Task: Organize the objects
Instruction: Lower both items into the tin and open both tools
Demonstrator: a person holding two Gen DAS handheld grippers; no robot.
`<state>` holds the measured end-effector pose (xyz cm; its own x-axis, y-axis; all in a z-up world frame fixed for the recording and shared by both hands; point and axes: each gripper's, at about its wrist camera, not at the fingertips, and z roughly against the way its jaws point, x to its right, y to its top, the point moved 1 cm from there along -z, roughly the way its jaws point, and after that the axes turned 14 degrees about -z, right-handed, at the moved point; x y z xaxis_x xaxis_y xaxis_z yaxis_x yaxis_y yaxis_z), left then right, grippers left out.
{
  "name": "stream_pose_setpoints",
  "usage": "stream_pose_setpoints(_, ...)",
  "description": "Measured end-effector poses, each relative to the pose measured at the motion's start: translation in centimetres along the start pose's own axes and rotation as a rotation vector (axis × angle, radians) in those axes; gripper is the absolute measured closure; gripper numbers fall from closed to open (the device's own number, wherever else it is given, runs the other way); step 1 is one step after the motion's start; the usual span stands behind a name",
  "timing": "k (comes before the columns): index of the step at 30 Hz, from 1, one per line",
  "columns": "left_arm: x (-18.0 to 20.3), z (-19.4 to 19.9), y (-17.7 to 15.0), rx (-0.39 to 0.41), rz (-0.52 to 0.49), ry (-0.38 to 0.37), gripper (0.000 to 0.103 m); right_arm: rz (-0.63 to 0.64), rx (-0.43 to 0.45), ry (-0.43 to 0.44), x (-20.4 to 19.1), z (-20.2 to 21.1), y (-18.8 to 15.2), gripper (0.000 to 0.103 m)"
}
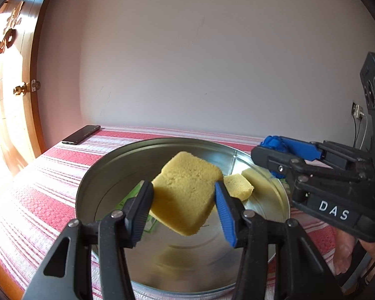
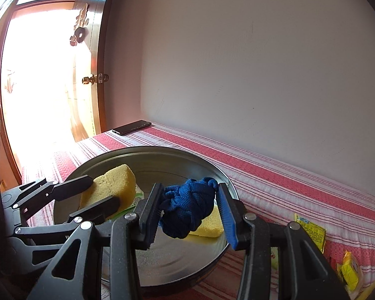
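My left gripper (image 1: 183, 201) is shut on a yellow sponge (image 1: 187, 195) and holds it above a round metal tin (image 1: 105, 167). It also shows in the right wrist view (image 2: 97, 191), with the sponge (image 2: 112, 185) between its fingers. My right gripper (image 2: 191, 208) is shut on a bundle of blue cord (image 2: 190, 205) over the tin (image 2: 182, 157); it shows in the left wrist view (image 1: 270, 152) at the tin's right rim. Another yellow sponge (image 1: 237, 185) (image 2: 210, 225) and a green packet (image 1: 132, 197) lie in the tin.
The tin stands on a red-and-white striped cloth (image 1: 37, 190). A dark phone (image 1: 81, 135) (image 2: 131, 127) lies at the far left corner by the wall. Yellow packets (image 2: 312, 230) lie on the cloth at the right. An open wooden door (image 1: 10, 87) is at the left.
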<state>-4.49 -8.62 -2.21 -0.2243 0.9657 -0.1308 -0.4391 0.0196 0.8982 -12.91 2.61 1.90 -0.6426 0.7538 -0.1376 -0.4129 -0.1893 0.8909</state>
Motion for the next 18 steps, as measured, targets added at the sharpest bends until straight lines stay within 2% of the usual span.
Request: stream_pose_setpoints(18,-0.3,-1.9,-1.0,-0.066,-0.018,0.011,0.053,-0.001,-0.067,0.02,-0.9,-2.3,-1.2,0.057)
